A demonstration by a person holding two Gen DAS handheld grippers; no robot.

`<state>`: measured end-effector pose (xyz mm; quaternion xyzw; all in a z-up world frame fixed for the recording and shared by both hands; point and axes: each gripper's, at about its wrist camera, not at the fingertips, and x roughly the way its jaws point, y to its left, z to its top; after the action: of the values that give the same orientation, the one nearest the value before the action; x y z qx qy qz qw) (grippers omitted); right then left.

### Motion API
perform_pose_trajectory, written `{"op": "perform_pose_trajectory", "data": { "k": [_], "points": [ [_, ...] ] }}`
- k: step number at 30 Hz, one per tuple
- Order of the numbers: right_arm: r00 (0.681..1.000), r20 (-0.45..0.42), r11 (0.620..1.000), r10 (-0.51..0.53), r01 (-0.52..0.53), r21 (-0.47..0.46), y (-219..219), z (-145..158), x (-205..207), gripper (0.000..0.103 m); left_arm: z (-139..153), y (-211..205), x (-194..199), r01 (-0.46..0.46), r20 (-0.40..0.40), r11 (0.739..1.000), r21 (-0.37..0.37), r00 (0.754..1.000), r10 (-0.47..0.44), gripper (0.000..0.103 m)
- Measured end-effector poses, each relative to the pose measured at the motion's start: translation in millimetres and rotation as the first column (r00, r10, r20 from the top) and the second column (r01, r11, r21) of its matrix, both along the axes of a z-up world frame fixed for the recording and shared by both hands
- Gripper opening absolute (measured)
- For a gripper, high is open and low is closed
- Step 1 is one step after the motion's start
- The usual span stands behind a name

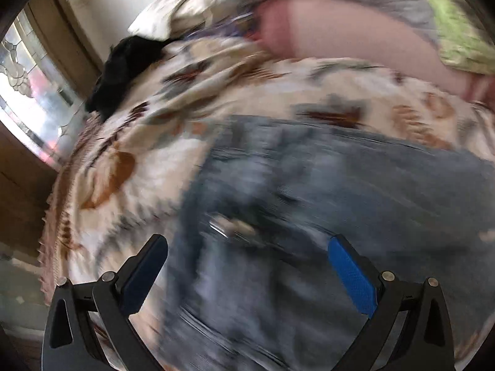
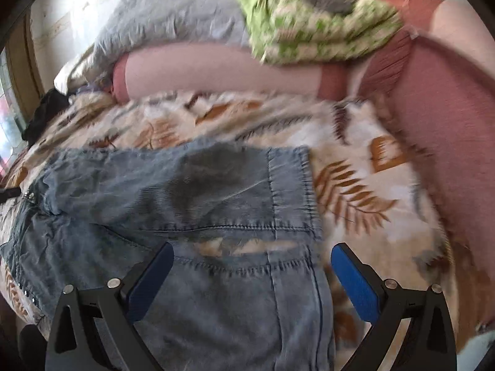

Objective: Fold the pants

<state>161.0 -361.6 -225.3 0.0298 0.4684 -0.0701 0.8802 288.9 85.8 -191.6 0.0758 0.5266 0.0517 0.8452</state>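
- Pants (image 2: 173,204): blue-grey denim, lying flat on a bed cover (image 2: 355,160) printed with brown and grey leaves on cream. Two hemmed leg ends (image 2: 290,191) lie side by side to the right, a sliver of cover showing between them. A darker patch sits on the far leg.
- Left end of the pants in the right wrist view: bunched, with a line of small metal studs (image 2: 26,293) near the left edge.
- Right tongs (image 2: 250,273): spread wide, blue pads apart, holding nothing. They hang over the near leg, close to its hem.
- Left tongs (image 1: 247,266): likewise wide and empty, over the denim (image 1: 355,191). A small shiny metal piece (image 1: 229,227) shows on the cloth just ahead of them. This view is heavily blurred, so finer detail is unreadable.
- Far side of the bed: a long pink bolster (image 2: 216,71), a grey cloth (image 2: 173,21) heaped on it, a green-and-white patterned cloth (image 2: 309,24) to the right.
- Far left: a black garment (image 1: 130,71) at the cover's edge, beside a window (image 1: 27,92).
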Motion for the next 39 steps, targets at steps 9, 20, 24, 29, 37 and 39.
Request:
{"op": "perform_pose_trajectory", "data": {
  "k": [9, 20, 24, 29, 37, 39],
  "points": [
    [0.997, -0.071, 0.998, 0.000, 0.005, 0.067, -52.4, -22.5, 96.7, 0.102, -13.5, 64.0, 116.4, -0.131, -0.067, 0.986, -0.108, 0.990, 0.124, 0.103],
    [0.992, -0.094, 0.985, -0.086, 0.099, 0.142, -97.4, -32.6, 145.3, 0.091, -70.0, 37.1, 178.3, -0.088, -0.138, 0.975, -0.205, 0.989, 0.060, 0.066],
    [0.985, -0.110, 0.969, -0.131, 0.151, 0.197, -116.6, -41.4, 157.3, 0.073, -81.2, 27.2, 181.4, -0.035, -0.109, 0.979, -0.199, 0.994, 0.013, 0.053],
    [0.980, -0.126, 0.966, -0.156, 0.178, 0.187, -128.4, -56.9, 175.9, 0.065, -77.8, 27.4, 183.5, 0.004, -0.074, 0.971, -0.239, 0.997, -0.022, 0.021],
    [0.963, -0.189, 0.973, -0.192, 0.211, 0.090, -126.2, -93.0, 197.3, 0.031, -66.2, 28.9, 169.6, 0.021, -0.019, 0.971, -0.236, 0.999, -0.026, 0.013],
    [0.970, -0.153, 0.973, -0.187, 0.205, 0.110, -126.1, -81.7, 191.0, 0.018, -53.9, 29.1, 164.8, 0.025, 0.015, 0.971, -0.238, 1.000, -0.022, 0.013]
  ]
}}
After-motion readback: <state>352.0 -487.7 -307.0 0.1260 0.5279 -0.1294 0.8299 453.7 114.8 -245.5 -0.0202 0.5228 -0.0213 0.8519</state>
